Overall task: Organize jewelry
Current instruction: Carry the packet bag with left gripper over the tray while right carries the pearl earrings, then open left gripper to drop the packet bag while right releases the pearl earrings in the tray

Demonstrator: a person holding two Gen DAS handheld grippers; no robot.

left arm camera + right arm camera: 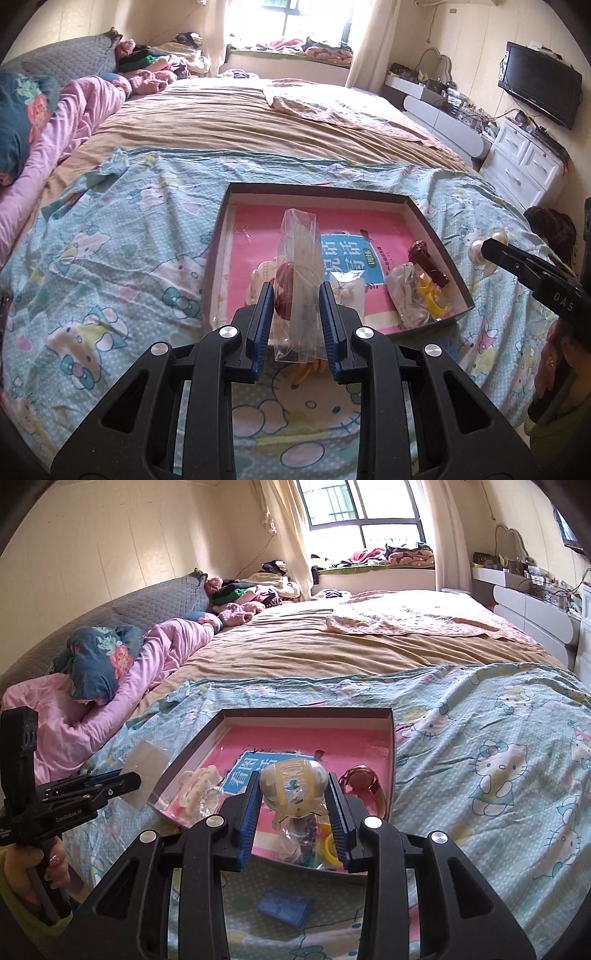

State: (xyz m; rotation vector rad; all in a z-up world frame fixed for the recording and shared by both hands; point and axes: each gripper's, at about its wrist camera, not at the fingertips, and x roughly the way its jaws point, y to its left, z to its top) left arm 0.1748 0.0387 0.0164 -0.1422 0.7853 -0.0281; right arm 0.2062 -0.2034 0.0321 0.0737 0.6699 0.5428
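From the left wrist, the left gripper (295, 295) is pinching a clear plastic bag (299, 258) in narrow jaws above the dark tray's (439, 225) near edge. From the right wrist, the right gripper (293, 788) is clamping a translucent hair claw (293, 782) over that tray (391, 746) on the bed.

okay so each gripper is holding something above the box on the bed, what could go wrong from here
The left gripper pinches only a thin clear bag, so it could slip out. The hair clip in the right gripper looks smooth and rounded; it might pop free and miss the box, landing on the bedsheet.
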